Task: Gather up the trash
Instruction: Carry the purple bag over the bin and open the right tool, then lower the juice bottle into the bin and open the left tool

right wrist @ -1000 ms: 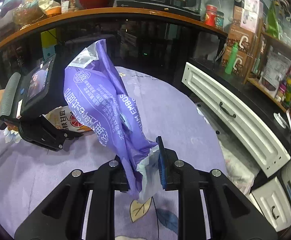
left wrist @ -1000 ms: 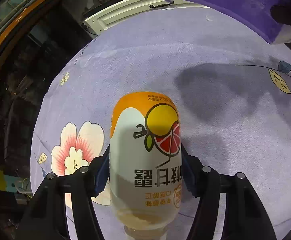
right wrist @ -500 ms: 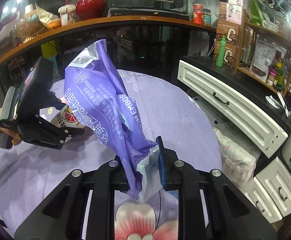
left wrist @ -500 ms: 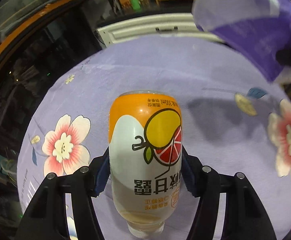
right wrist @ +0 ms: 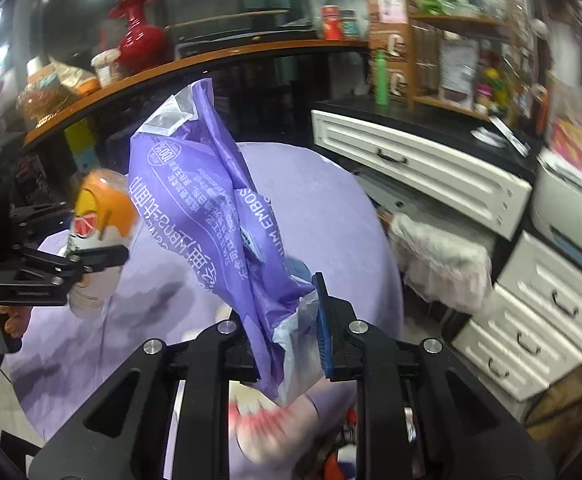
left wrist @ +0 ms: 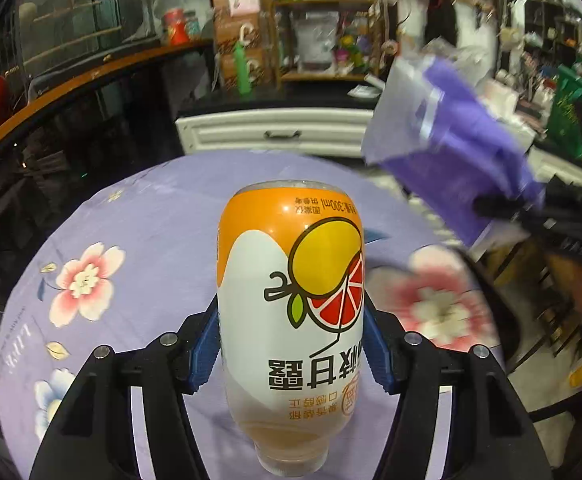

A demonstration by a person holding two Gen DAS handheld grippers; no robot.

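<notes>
Left gripper (left wrist: 291, 344): jaws clamped on an upside-down drink bottle (left wrist: 291, 300) above the tablecloth (left wrist: 151, 248).
Right gripper (right wrist: 287, 344): jaws clamped on a purple wrapper (right wrist: 211, 200) over the table's edge.

The purple-clothed desk (left wrist: 163, 240) lies bare and passable below, while white drawers (right wrist: 423, 168) and a lined bin (right wrist: 443, 256) crowd its far edge.

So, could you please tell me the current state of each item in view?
Left tool: shut on the bottle.
Bottle: held off the table, almost empty.
Right tool: shut on the purple bag.
Purple bag: crumpled, held aloft.
White drawers: closed.
</notes>
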